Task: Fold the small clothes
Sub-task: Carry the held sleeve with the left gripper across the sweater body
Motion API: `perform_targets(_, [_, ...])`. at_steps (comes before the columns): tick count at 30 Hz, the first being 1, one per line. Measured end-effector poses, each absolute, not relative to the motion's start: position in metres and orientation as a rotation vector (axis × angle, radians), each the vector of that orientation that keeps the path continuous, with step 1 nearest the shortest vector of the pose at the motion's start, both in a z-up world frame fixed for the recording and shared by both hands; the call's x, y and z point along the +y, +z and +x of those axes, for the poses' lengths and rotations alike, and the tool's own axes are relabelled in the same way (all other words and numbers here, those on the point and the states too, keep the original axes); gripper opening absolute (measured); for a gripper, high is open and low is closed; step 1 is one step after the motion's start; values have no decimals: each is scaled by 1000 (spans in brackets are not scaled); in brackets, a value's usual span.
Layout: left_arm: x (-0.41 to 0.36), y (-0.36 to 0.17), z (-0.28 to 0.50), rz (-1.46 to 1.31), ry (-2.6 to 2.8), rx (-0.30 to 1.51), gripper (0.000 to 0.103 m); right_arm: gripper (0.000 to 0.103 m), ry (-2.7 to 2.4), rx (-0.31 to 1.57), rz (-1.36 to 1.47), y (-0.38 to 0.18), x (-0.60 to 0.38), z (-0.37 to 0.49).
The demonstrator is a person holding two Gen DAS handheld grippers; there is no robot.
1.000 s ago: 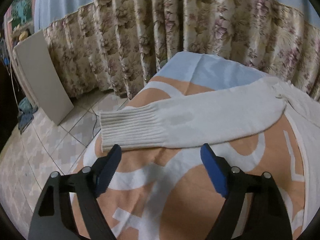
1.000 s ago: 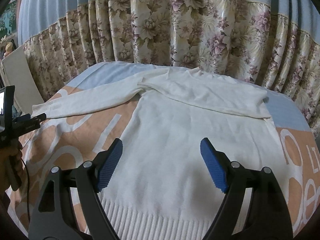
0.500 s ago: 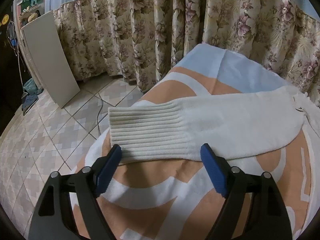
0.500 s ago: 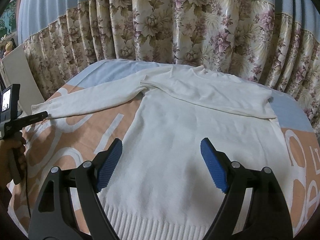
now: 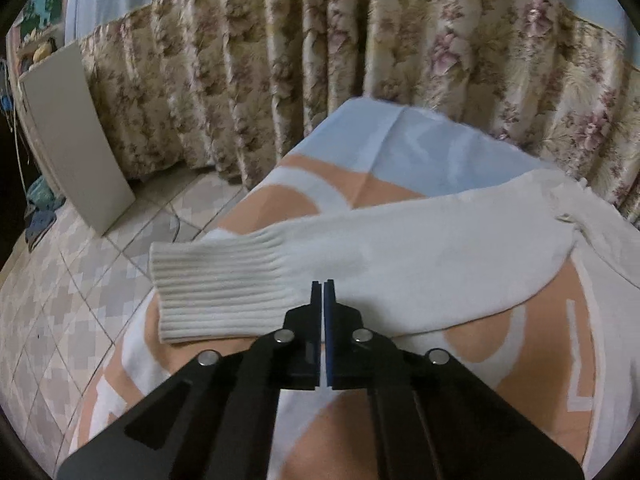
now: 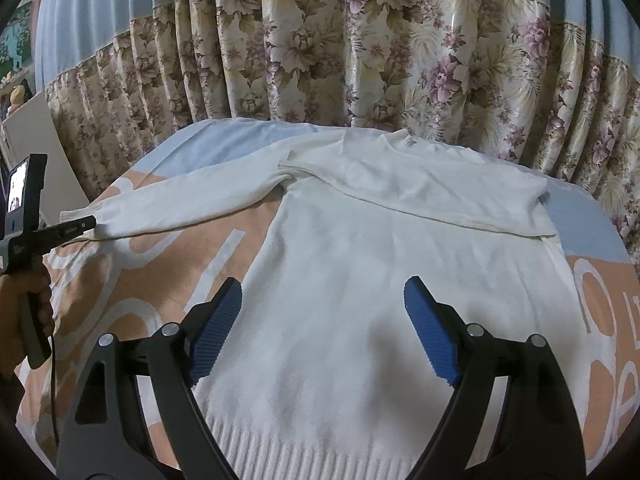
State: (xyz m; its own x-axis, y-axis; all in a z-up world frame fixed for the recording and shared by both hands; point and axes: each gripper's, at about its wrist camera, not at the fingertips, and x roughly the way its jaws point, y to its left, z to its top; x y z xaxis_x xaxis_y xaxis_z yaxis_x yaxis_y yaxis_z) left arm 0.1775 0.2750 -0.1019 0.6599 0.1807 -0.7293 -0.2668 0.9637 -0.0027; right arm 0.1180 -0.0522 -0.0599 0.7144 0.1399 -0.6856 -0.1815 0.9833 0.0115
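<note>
Starting nearest, the right gripper (image 6: 323, 284) is held released, its jaws spread wide above the lower body of the sweater (image 6: 380, 248), just beyond the ribbed hem (image 6: 300, 440), with no fabric touched. The sweater is laid flat on the sheet (image 5: 440, 400), hem near, neck far, and its right sleeve (image 6: 420, 196) is already folded across the chest. The left sleeve (image 5: 400, 256) is stretched out sideways, its long axis running from the shoulder down to the cuff (image 5: 216, 288) at the sheet's left edge. The left gripper (image 5: 322, 285), carried by a hand (image 6: 24, 304), is seen clenched: its jaws have just been closing and now meet, tips set on the sleeve's near edge just beside the cuff. Whether a pinch of knit is caught between the pads cannot be told. The left gripper is judged far the nearer to the sleeve end, so the coming fold is likely its work: the cuff would be carried along the sleeve's axis, rightward and inward over the body. Farthest back, a flowered curtain (image 6: 360, 60) is hung behind the bed.
</note>
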Motion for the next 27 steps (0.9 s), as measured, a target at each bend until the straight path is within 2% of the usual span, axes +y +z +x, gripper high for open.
perform_targets(9, [229, -84, 189, -72, 253, 781, 0, 85, 159, 753, -26, -58, -71, 125])
perform_targets(13, [248, -86, 187, -116, 353, 782, 0, 85, 156, 753, -16, -56, -81, 125])
perform_targets(16, [279, -91, 177, -148, 416, 784, 6, 85, 151, 749, -10, -55, -88, 125])
perform_targets(17, [290, -95, 172, -173, 424, 789, 13, 86, 151, 751, -7, -56, -89, 126])
perform_targets(19, [313, -99, 160, -227, 464, 785, 67, 86, 148, 755, 1, -57, -91, 127])
perform_targets(20, [320, -100, 153, -241, 485, 768, 70, 86, 149, 758, 4, -58, -91, 128])
perform_targets(27, [331, -117, 140, -255, 393, 806, 70, 86, 181, 765, -15, -61, -73, 129])
